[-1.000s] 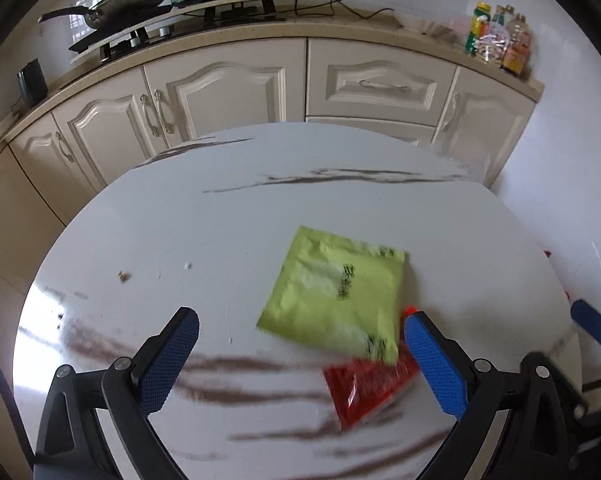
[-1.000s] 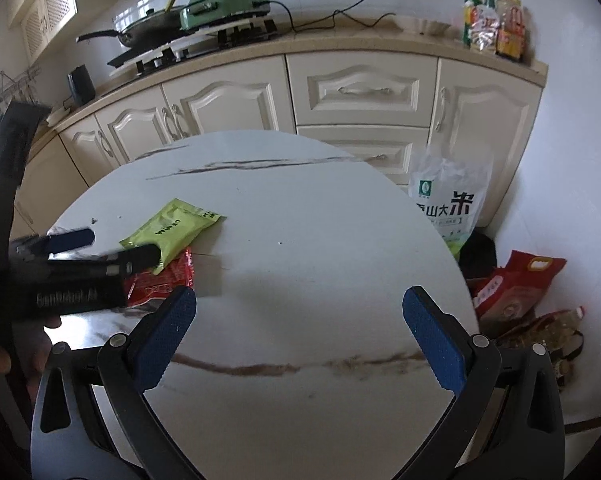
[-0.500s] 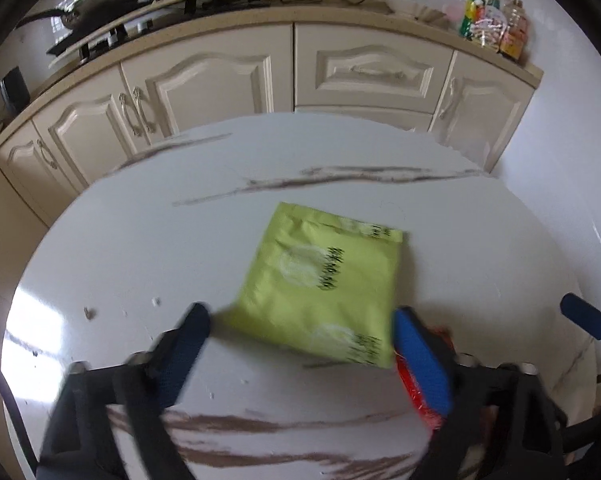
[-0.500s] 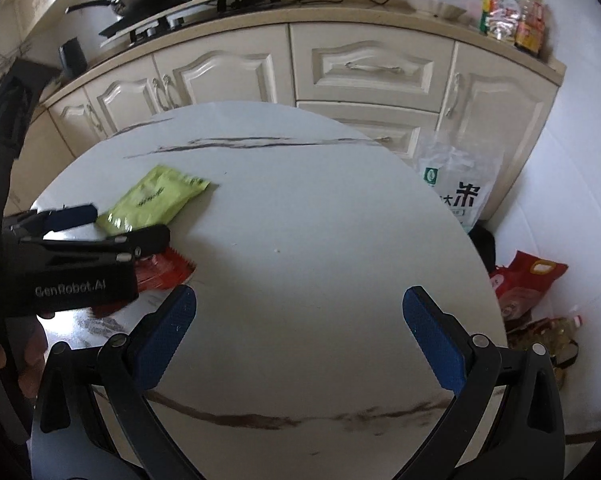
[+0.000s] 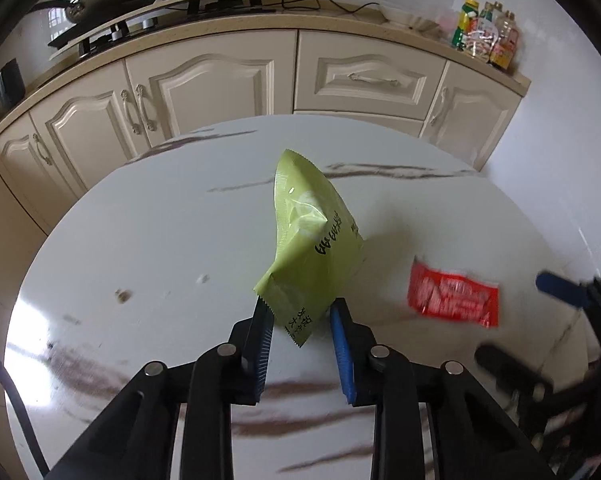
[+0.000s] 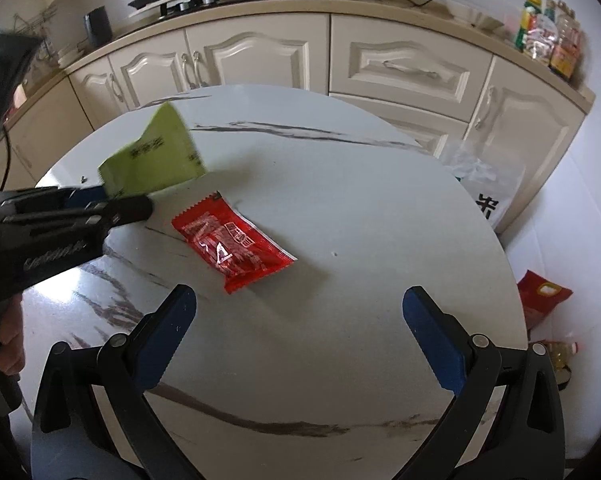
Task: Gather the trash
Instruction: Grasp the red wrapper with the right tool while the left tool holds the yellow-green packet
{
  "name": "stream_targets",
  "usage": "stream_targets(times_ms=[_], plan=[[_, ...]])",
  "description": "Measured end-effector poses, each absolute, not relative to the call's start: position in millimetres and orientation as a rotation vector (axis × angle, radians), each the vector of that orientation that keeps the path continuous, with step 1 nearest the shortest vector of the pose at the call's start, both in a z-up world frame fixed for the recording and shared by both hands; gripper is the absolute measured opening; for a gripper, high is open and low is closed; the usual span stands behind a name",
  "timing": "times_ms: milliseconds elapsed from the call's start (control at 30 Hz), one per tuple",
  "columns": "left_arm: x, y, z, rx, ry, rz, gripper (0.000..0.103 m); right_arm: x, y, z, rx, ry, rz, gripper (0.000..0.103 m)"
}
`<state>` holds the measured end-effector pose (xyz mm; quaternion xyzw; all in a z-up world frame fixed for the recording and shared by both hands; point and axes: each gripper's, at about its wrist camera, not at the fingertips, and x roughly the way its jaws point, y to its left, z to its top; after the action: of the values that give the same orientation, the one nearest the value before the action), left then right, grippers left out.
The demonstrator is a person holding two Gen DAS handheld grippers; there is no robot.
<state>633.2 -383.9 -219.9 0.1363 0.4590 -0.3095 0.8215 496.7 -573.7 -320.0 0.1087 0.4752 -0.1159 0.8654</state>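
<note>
The left claw [image 5: 300, 316], its jaws having just been closing, now pinches the green packet [image 5: 312, 240] at its lower edge above the tabletop [image 5: 160, 220], while the right claw [image 6: 300, 312] hangs apart, presumably next to reach forward for the red packet [image 6: 230, 250] lying flat.

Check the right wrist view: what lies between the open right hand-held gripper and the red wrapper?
Nothing but bare marble table. The right hand-held gripper stands open, apart from the red wrapper, with only tabletop between them.
</note>
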Motion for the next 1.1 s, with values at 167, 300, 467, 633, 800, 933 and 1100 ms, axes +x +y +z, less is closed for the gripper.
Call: stream_targets(times_ms=[167, 300, 467, 633, 800, 933, 1100], plan=[[616, -343, -211, 0.259, 1.0, -0.672, 0.019, 504, -567, -313, 0.21, 0.99, -0.215, 0.103], [597, -308, -205, 0.224, 1.016, -0.677, 0.017, 526, -553, -313, 0.153, 1.005, -0.132, 0.103], [570, -267, -196, 0.203, 1.028, -0.69, 0.013, 550, -545, -325, 0.109, 1.047, -0.05, 0.102], [547, -233, -186, 0.17, 1.026, -0.707, 0.013, 546, -544, -325, 0.098, 1.034, -0.052, 0.071], [527, -213, -174, 0.156, 1.006, -0.726, 0.013, 534, -543, -319, 0.101, 1.026, -0.049, 0.037], [514, -204, -166, 0.146, 0.997, -0.743, 0.012, 522, -537, -316, 0.093, 1.024, -0.042, 0.029], [495, -190, -159, 0.124, 0.993, -0.773, 0.008, 504, -527, -307, 0.104, 0.995, -0.048, 0.017]])
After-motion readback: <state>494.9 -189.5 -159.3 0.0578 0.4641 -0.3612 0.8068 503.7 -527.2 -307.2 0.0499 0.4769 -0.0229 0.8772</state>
